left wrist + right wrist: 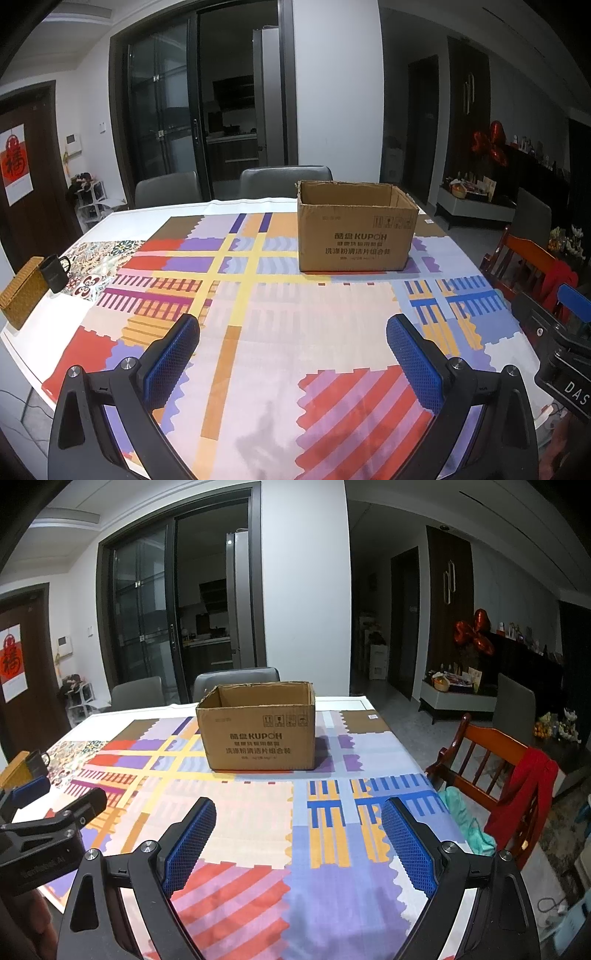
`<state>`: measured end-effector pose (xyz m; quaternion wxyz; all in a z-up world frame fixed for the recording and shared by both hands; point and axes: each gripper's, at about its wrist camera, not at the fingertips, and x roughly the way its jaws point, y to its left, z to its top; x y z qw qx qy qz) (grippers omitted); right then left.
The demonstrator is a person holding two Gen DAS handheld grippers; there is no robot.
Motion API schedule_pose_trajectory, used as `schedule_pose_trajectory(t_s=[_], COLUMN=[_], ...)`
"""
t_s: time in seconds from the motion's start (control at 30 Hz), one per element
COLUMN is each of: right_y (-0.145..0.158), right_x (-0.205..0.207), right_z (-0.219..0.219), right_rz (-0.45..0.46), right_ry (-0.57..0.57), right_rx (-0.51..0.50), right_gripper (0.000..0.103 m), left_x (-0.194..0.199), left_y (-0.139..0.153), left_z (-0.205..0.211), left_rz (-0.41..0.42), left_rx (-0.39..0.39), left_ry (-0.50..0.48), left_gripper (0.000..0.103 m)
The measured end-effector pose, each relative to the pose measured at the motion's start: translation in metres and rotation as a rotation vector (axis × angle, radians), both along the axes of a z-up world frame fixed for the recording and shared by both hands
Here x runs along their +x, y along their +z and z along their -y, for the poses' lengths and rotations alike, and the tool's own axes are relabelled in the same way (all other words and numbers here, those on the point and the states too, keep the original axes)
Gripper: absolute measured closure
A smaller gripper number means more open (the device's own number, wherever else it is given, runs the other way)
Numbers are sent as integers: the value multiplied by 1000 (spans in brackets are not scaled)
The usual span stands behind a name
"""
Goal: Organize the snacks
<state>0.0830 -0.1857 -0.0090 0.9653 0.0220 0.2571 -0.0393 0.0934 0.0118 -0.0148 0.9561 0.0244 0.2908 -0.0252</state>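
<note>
Left gripper point(293, 325) and right gripper point(299, 808): both spread wide, nothing between the pads, hovering over the patterned tablecloth point(258, 314). No snacks show in either view. The open cardboard box point(356, 229), the likely destination, sits well ahead toward the table's far side.

Risks: the light box may slide on the cloth if nudged; the black mug point(55, 273) beside the woven basket point(24, 291) could be knocked.

Print on the box: "KUPOH", Chinese text beneath. Red door poster point(13, 162): "福".
</note>
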Motion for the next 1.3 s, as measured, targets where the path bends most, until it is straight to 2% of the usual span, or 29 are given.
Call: schedule_pose_trajectory(t_s=[1.3], right_y=[-5], right_x=[-3], right_z=[2], right_rz=[-12], right_ry=[-4], right_rx=[5], right_gripper=[11], left_x=[6], left_y=[-5], left_z=[3], left_rz=[-26], left_rx=[-8], left_ry=[-10], left_gripper=[0])
